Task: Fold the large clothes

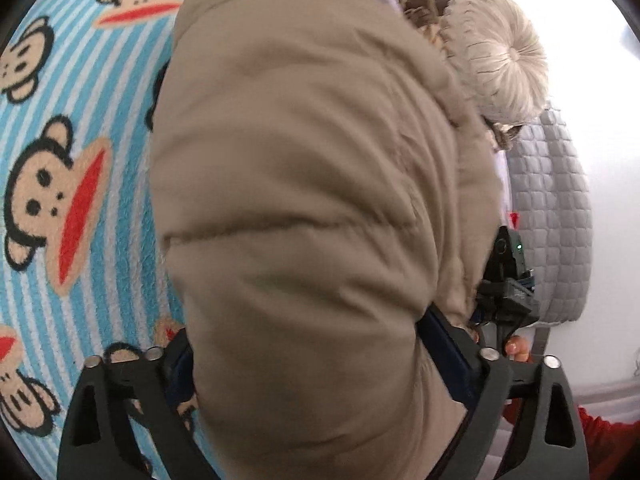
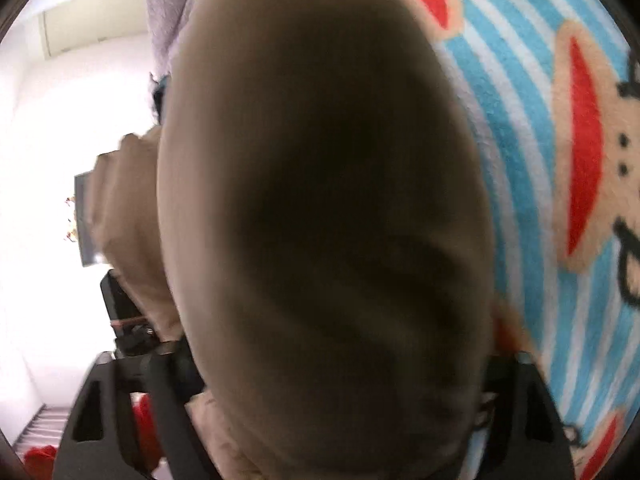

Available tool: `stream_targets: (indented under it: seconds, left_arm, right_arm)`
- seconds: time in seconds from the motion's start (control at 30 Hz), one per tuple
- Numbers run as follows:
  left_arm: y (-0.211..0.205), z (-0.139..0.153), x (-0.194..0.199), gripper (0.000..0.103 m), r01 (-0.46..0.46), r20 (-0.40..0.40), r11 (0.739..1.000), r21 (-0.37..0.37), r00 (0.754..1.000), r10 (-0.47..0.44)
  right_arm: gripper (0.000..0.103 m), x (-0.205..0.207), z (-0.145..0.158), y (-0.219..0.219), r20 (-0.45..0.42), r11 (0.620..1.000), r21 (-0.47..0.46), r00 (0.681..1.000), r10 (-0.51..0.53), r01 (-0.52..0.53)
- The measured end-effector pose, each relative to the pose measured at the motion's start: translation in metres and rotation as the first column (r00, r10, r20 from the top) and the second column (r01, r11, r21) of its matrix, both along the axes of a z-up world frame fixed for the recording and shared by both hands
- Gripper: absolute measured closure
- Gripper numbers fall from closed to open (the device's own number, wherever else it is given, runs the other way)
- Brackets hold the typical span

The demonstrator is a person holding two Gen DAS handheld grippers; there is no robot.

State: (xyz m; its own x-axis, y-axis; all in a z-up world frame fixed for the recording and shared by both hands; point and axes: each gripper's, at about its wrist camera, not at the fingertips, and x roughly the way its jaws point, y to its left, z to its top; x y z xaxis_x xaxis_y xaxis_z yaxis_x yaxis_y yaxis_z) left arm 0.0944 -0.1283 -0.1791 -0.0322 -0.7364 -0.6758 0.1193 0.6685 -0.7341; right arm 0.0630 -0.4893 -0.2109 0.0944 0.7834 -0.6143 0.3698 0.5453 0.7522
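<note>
Two grippers have the coat point(image 1: 304, 208) between their fingers: your left gripper point(image 1: 320, 364) and right gripper point(image 2: 340, 360) each stand wide around a thick puffy fold, but whether the pads press it you cannot tell. It bulges over the blanket's point(image 1: 80, 160) middle, so the folding looks midway, flattening still to do. Coat: tan, padded, matte, stitched in ridges, with a pale fur trim point(image 1: 504, 60). Blanket: fleecy, blue-striped, monkey faces

The left gripper point(image 1: 320, 360) fills the bottom of its view, jaws spread wide with tan padded fabric bulging between them. The right gripper point(image 2: 340, 364), low in its own frame, likewise straddles the fabric. Fingertips point(image 1: 518, 347) show at lower right.
</note>
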Motion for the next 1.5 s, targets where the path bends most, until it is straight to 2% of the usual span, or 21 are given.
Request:
stream_targets:
  seconds: [0.1,0.23,0.37,0.5,0.63,0.7,0.8,0.87,0.9,0.97,1.0,1.07,1.13,1.17,1.23,1.27,1.3,1.37,1.43,1.5]
  left_arm:
    - [0.009,0.013,0.0,0.016,0.004,0.022,0.998,-0.055,1.0,-0.003]
    - [0.025,0.035,0.009,0.016,0.022,0.069,0.995,-0.097,0.998,-0.016]
    - [0.064,0.053,0.028,0.016,0.023,0.1,0.993,-0.115,0.995,-0.011]
    - [0.115,0.072,0.058,0.016,0.012,0.148,0.996,-0.088,0.989,0.001]
    - [0.165,0.084,0.089,0.016,-0.031,0.192,0.998,-0.046,0.981,0.039]
    - [0.189,0.082,0.105,0.016,-0.055,0.21,0.998,-0.027,0.976,0.059]
    - [0.219,0.06,0.127,0.016,-0.102,0.19,0.995,0.016,0.977,0.097]
    - [0.228,0.035,0.139,0.015,-0.117,0.158,0.991,0.066,0.982,0.105]
    - [0.23,0.023,0.142,0.011,-0.122,0.136,0.989,0.079,0.985,0.11]
    - [0.235,0.002,0.143,0.007,-0.151,0.105,0.986,0.074,0.984,0.143]
    - [0.238,-0.003,0.143,0.006,-0.167,0.097,0.984,0.069,0.982,0.16]
    - [0.236,0.001,0.141,0.006,-0.186,0.101,0.979,0.083,0.979,0.177]
    - [0.24,0.014,0.133,0.006,-0.199,0.15,0.969,0.145,0.973,0.178]
    - [0.24,0.025,0.129,0.007,-0.211,0.188,0.961,0.178,0.966,0.177]
    - [0.247,0.048,0.121,0.016,-0.241,0.257,0.95,0.197,0.948,0.187]
    - [0.253,0.06,0.121,0.022,-0.26,0.287,0.946,0.193,0.937,0.199]
    - [0.258,0.071,0.122,0.03,-0.274,0.316,0.945,0.177,0.925,0.209]
    - [0.26,0.084,0.126,0.034,-0.284,0.351,0.944,0.167,0.912,0.213]
    - [0.255,0.093,0.142,0.034,-0.293,0.39,0.939,0.178,0.897,0.206]
    - [0.246,0.091,0.159,0.034,-0.308,0.421,0.927,0.216,0.886,0.196]
  right_arm:
    - [0.041,-0.007,0.018,0.005,0.032,1.0,0.002,0.999,-0.015,0.014]
    - [0.042,-0.012,0.044,0.02,0.084,0.999,-0.001,0.996,-0.031,0.032]
    - [0.042,-0.008,0.072,0.053,0.147,0.999,-0.005,0.988,-0.052,0.053]
    - [0.042,0.003,0.086,0.106,0.195,0.999,-0.003,0.98,-0.041,0.042]
    - [0.042,0.027,0.083,0.154,0.212,0.999,0.035,0.977,-0.035,0.028]
    - [0.042,0.045,0.075,0.183,0.221,0.999,0.052,0.975,-0.022,0.011]
    - [0.042,0.056,0.062,0.205,0.223,0.999,0.043,0.975,0.004,-0.014]
    - [0.041,0.066,0.044,0.219,0.194,1.0,0.008,0.981,0.027,-0.029]
    - [0.039,0.069,0.033,0.227,0.166,0.999,-0.028,0.985,0.044,-0.04]
    - [0.032,0.071,0.016,0.233,0.13,0.996,-0.074,0.99,0.054,-0.045]
    - [0.026,0.07,0.01,0.232,0.111,0.996,-0.082,0.993,0.049,-0.04]
    - [0.024,0.065,0.01,0.227,0.082,0.994,-0.105,0.996,0.035,-0.026]
    - [0.024,0.056,0.02,0.221,0.065,0.988,-0.15,0.997,0.047,-0.037]
    - [0.024,0.049,0.032,0.215,0.067,0.978,-0.206,0.996,0.062,-0.047]
    - [0.024,0.031,0.061,0.196,0.106,0.945,-0.325,0.991,0.081,-0.042]
    - [0.026,0.018,0.08,0.185,0.154,0.923,-0.383,0.985,0.082,-0.016]
    - [0.035,0.004,0.103,0.174,0.219,0.915,-0.402,0.973,0.072,0.023]
    - [0.041,-0.008,0.131,0.156,0.305,0.94,-0.332,0.952,0.034,0.073]
    - [0.041,-0.017,0.142,0.142,0.339,0.97,-0.229,0.941,0.002,0.08]
    - [0.041,-0.002,0.13,0.167,0.324,0.993,-0.117,0.946,0.01,0.03]
